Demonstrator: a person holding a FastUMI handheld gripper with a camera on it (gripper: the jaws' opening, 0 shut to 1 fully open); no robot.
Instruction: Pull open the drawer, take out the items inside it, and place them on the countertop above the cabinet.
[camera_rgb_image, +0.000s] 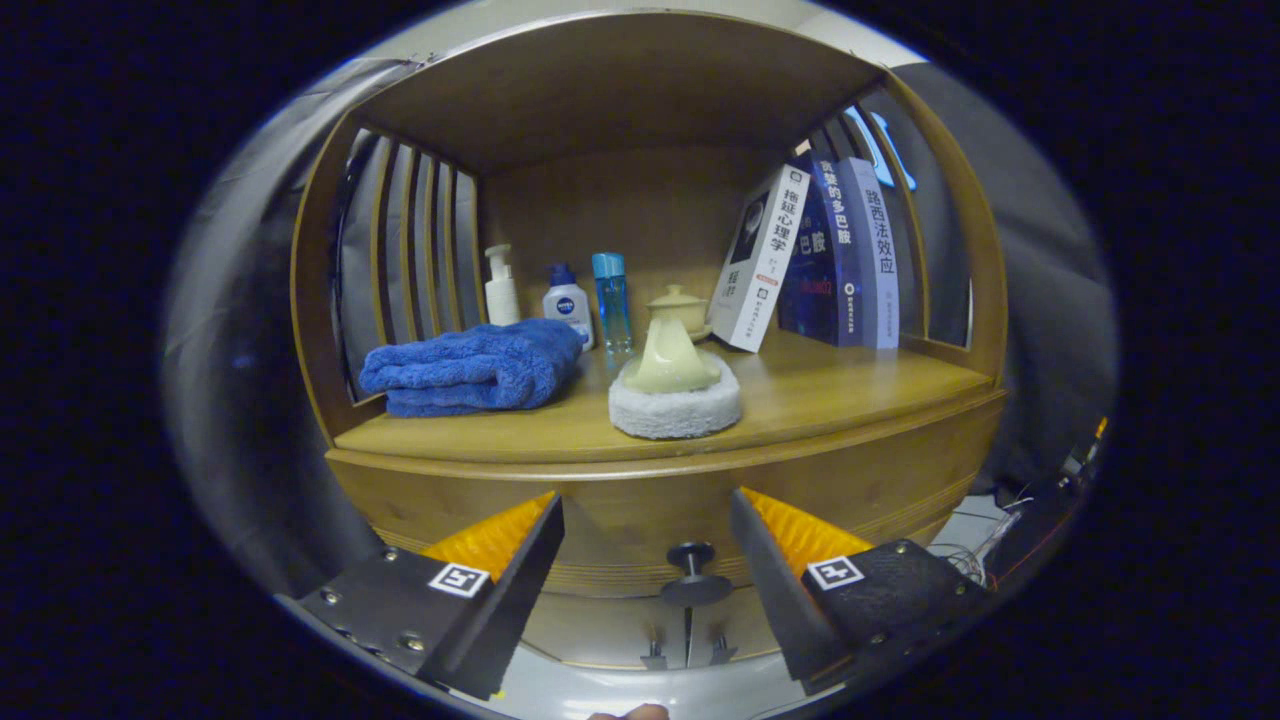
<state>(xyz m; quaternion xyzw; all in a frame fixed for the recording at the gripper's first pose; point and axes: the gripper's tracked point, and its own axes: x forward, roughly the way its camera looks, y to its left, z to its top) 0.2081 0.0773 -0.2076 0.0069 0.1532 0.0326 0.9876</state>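
Spread wide and empty, the gripper (648, 520) frames the small dark round drawer knob (690, 570), which sits between its fingers, just ahead. Its stem points straight back at the fingers from the closed wooden drawer front (640, 505), below the countertop (850, 400).

a staged home corner inside a recording booth. beyond the gripper (648, 540), whose fingers stand apart, a wooden cabinet (660, 500) with slatted sides and a shut drawer, its knob (692, 556) just ahead between the fingers. on the bench (850, 390) above, household things: a folded blue towel (470, 368), toiletry bottles (560, 300) behind it, a pale teapot (678, 305), leaning books (820, 255). behind the slats, draped cloth (1040, 270); off to the right, loose cables (975, 560) on the floor.
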